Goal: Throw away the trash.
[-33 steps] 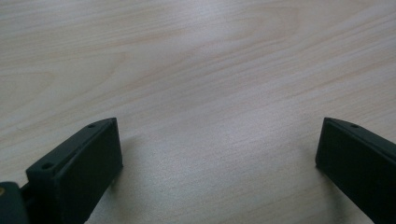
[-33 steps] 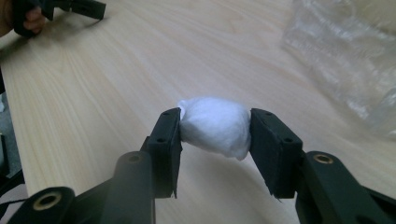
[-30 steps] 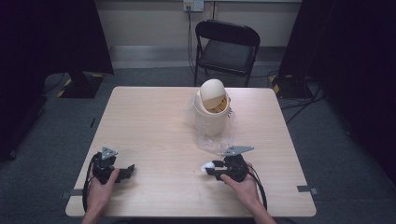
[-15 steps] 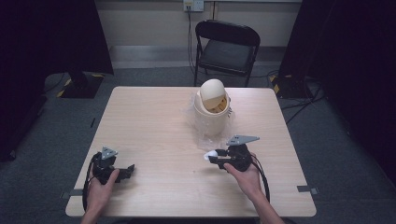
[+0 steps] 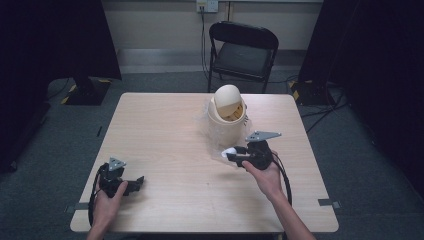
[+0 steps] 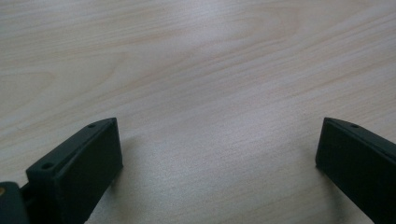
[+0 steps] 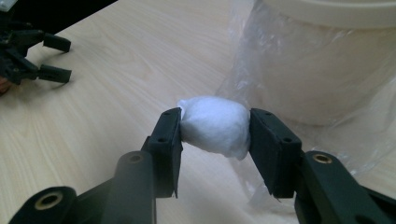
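Observation:
A white wad of tissue (image 7: 215,124) is pinched between the two black jaws of my right gripper (image 7: 214,128). In the high view the right gripper (image 5: 233,155) holds the white wad (image 5: 229,151) above the table, just in front of a small cream bin (image 5: 226,121) with a rounded swing lid and a clear plastic liner (image 7: 261,70). My left gripper (image 5: 136,182) rests near the table's front left edge. Its jaws stand wide open over bare wood (image 6: 215,84), with nothing between them.
The light wooden table (image 5: 165,130) has free room across its left and middle. A black folding chair (image 5: 242,50) stands behind the far edge. The left gripper (image 7: 32,51) lies far off in the right gripper view.
My right gripper has risen and moved toward the bin with the white wad in it. The left gripper has not moved.

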### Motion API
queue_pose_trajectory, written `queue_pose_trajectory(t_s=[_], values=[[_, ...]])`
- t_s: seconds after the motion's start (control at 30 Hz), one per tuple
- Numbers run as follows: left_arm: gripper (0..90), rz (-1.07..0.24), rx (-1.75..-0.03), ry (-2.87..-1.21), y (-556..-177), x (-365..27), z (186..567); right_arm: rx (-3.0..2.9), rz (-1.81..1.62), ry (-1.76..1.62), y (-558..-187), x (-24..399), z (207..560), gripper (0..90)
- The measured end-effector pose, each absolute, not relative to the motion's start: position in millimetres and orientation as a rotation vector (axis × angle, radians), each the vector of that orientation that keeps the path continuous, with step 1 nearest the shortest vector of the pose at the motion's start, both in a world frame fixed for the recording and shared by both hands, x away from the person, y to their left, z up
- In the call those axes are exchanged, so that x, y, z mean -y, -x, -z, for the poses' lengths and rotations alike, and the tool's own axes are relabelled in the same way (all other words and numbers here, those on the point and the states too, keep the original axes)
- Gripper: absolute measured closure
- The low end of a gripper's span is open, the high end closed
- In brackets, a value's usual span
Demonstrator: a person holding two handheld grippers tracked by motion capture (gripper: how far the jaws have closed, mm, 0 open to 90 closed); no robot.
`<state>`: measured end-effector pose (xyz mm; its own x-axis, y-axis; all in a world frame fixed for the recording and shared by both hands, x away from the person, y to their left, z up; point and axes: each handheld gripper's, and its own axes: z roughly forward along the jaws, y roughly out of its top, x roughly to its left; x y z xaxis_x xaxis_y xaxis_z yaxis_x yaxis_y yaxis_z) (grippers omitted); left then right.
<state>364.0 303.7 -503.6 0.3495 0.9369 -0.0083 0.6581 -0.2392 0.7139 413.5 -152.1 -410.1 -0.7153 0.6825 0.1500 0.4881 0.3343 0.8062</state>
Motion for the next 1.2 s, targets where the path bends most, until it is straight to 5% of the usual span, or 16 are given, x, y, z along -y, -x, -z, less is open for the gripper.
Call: queue_pose_trajectory(t_s=[1.2], values=[[0.0,-0.573,-1.385,-1.988,-364.0,-303.7,503.6,-2.249,-1.304,-1.154,-510.0,151.2,367.8,55.7]])
